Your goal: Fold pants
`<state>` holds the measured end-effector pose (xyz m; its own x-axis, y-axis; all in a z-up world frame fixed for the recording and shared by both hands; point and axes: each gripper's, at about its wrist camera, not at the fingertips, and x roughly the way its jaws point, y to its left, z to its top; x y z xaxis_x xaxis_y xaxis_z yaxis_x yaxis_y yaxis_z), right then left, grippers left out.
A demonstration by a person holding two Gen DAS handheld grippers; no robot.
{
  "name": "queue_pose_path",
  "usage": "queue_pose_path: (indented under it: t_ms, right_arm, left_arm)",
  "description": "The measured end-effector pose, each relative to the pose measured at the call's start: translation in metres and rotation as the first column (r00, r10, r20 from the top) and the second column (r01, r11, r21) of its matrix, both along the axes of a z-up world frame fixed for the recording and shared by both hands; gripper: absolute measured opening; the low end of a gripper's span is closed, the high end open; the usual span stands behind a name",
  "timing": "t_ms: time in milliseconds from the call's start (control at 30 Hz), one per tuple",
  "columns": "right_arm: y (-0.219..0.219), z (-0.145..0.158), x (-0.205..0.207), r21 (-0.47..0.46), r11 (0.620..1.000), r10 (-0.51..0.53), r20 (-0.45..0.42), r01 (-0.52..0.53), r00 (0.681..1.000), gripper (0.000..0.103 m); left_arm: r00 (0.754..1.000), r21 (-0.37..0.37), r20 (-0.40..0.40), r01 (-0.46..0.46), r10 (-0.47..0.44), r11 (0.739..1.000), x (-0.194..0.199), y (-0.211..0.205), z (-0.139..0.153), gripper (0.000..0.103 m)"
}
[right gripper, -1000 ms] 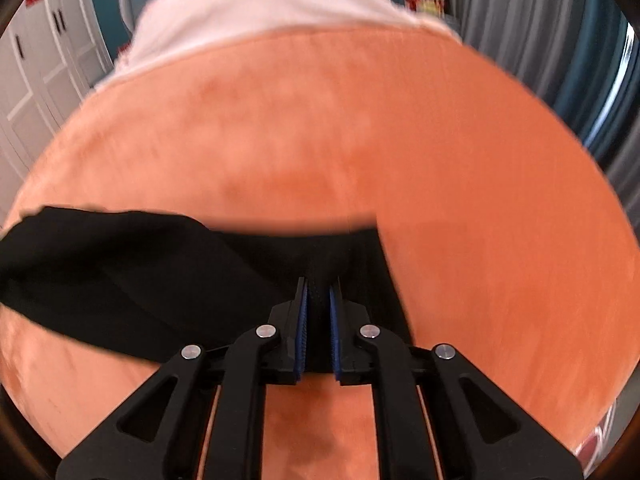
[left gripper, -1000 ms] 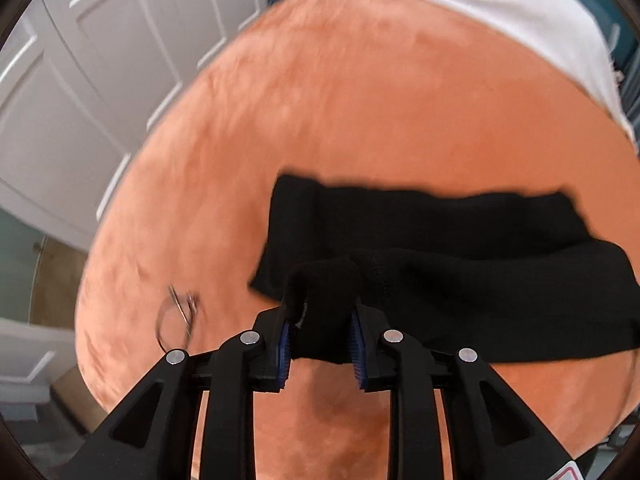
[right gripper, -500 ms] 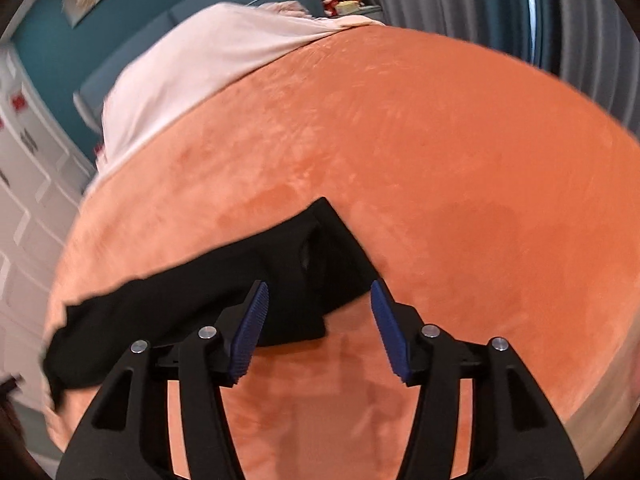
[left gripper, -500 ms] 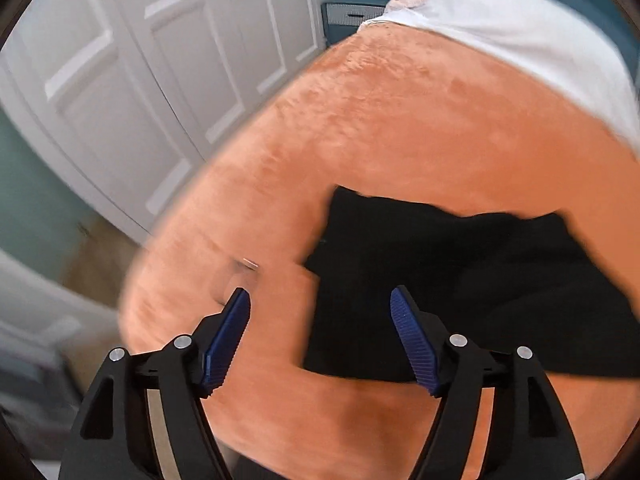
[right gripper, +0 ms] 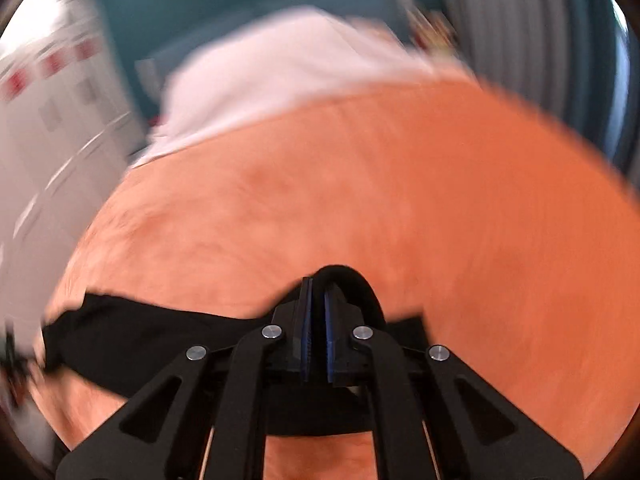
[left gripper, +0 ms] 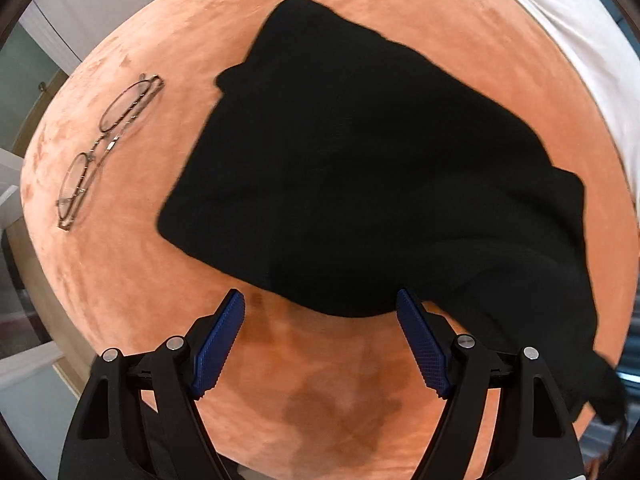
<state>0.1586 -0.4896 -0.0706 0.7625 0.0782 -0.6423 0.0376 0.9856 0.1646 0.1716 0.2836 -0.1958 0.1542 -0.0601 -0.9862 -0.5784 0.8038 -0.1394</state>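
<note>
Hovering wide open, the left gripper [left gripper: 320, 340] holds nothing over the orange bedspread [left gripper: 320, 408]; the right gripper [right gripper: 316, 332] is clamped on a fold of the black pants [left gripper: 360, 168]. Beyond lie eyeglasses [left gripper: 104, 140], then a white sheet [right gripper: 280, 80].

The left gripper [left gripper: 320, 320] points straight down, its black fingers spread wide and the blue ridged pads [left gripper: 218, 344] facing each other across a broad gap with nothing pinched between them. Its right pad sits just at the edge of the black pants [left gripper: 360, 160]. The right gripper [right gripper: 316, 312] tilts forward and downward, its jaws pressed nearly together on a fold of the pants, which loops up over the fingertips. No hand or sleeve shows in either view.
</note>
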Motion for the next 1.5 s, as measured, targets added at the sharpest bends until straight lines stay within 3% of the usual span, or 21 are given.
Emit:
queue_pose_path:
  t_ms: [67,100,167,233,367,467,500,567,633,667,700,800,867,933,1000,1033,1067,1167,1367,1400,1500]
  right_arm:
    - [0.003,-0.007,-0.028,-0.228,0.973,0.033,-0.023,-0.038,0.999,0.007]
    - [-0.008,-0.031,-0.037,-0.278,0.96,0.007,-0.108,-0.037,0.994,0.018]
    - [-0.041,-0.089,-0.051,-0.305,0.952,-0.118,-0.327,0.013,0.938,0.022]
    - [-0.067,-0.121,-0.076,-0.311,0.944,-0.24,-0.411,0.112,0.879,0.023]
    - [-0.086,-0.101,-0.106,0.006,0.948,-0.303,-0.284,0.318,0.91,0.025]
    - [-0.082,-0.104,-0.086,0.188,0.929,-0.25,-0.318,0.32,0.915,0.057]
    - [-0.078,-0.109,-0.076,0.198,0.931,-0.229,-0.338,0.307,0.913,0.068]
    - [-0.063,-0.126,-0.045,0.112,0.954,-0.214,-0.394,0.278,0.894,0.068]
    - [-0.048,-0.145,-0.026,0.059,0.968,-0.189,-0.468,0.244,0.863,0.022]
    - [-0.036,-0.149,-0.015,0.025,0.977,-0.171,-0.5,0.211,0.849,0.021]
    - [-0.026,-0.138,-0.009,-0.037,0.982,-0.179,-0.482,0.184,0.858,0.006]
    - [-0.013,-0.07,-0.006,-0.076,0.986,-0.165,-0.3,0.149,0.94,0.007]
    - [-0.017,-0.036,-0.001,-0.145,0.974,-0.2,-0.182,0.175,0.963,0.008]
    - [-0.032,-0.05,0.015,-0.243,0.949,-0.252,-0.192,0.202,0.949,0.019]
    - [-0.051,-0.098,0.032,-0.347,0.904,-0.384,-0.397,0.251,0.834,0.02]
    - [-0.049,-0.103,0.026,-0.333,0.896,-0.415,-0.39,0.295,0.822,0.02]
    - [-0.042,-0.099,0.018,-0.276,0.904,-0.411,-0.347,0.327,0.843,0.02]
    - [-0.004,-0.091,-0.015,-0.094,0.921,-0.39,-0.256,0.379,0.885,0.06]
    - [0.104,-0.109,-0.059,0.013,0.974,-0.214,-0.294,0.227,0.932,0.062]
    - [0.116,-0.112,-0.056,0.022,0.977,-0.196,-0.296,0.212,0.935,0.062]
    - [0.154,-0.118,-0.06,0.083,0.981,-0.142,-0.324,0.178,0.935,0.063]
  left_arm:
    - [1.0,0.001,-0.007,0.004,-0.004,1.0,0.002,0.003,-0.007,0.075]
    - [1.0,-0.009,-0.01,0.004,-0.004,1.0,0.004,0.005,-0.011,0.075]
    - [1.0,-0.014,-0.018,0.002,-0.002,1.0,0.005,0.005,-0.017,0.075]
    - [1.0,-0.005,-0.009,0.005,-0.005,1.0,0.005,0.004,-0.017,0.076]
    - [0.999,0.035,-0.011,0.045,-0.045,0.998,0.006,-0.007,-0.01,0.075]
    - [0.998,0.041,-0.009,0.062,-0.061,0.997,0.007,-0.016,-0.006,0.076]
    - [0.998,0.038,-0.009,0.058,-0.057,0.998,0.008,-0.017,-0.006,0.076]
    - [0.999,0.024,-0.014,0.035,-0.035,0.999,0.01,-0.021,-0.007,0.077]
    - [1.0,-0.007,-0.026,0.0,0.0,1.0,0.01,-0.021,-0.012,0.077]
    - [1.0,-0.019,-0.029,-0.012,0.011,1.0,0.01,-0.018,-0.014,0.077]
    - [0.999,-0.026,-0.034,-0.025,0.024,0.999,0.009,-0.014,-0.014,0.077]
    - [0.999,-0.004,-0.003,-0.032,0.032,0.999,0.012,0.001,-0.007,0.077]
    - [1.0,0.014,0.015,-0.018,0.018,1.0,0.017,0.006,-0.005,0.077]
    - [0.999,0.014,0.024,-0.023,0.023,1.0,0.023,0.007,-0.005,0.077]
    - [0.997,-0.012,0.046,-0.057,0.058,0.998,0.026,0.012,-0.007,0.077]
    - [0.995,-0.036,0.065,-0.078,0.08,0.996,0.025,0.016,-0.008,0.077]
    - [0.992,-0.063,0.08,-0.093,0.098,0.994,0.022,0.021,-0.008,0.077]
    - [0.98,-0.173,0.103,-0.153,0.172,0.973,0.017,0.035,-0.019,0.077]
    - [0.925,-0.321,0.229,-0.223,0.304,0.92,0.017,0.051,-0.014,0.077]
    - [0.92,-0.339,0.23,-0.231,0.318,0.912,0.02,0.053,-0.016,0.074]
    - [0.951,-0.286,0.181,-0.195,0.252,0.938,0.039,0.057,-0.019,0.006]
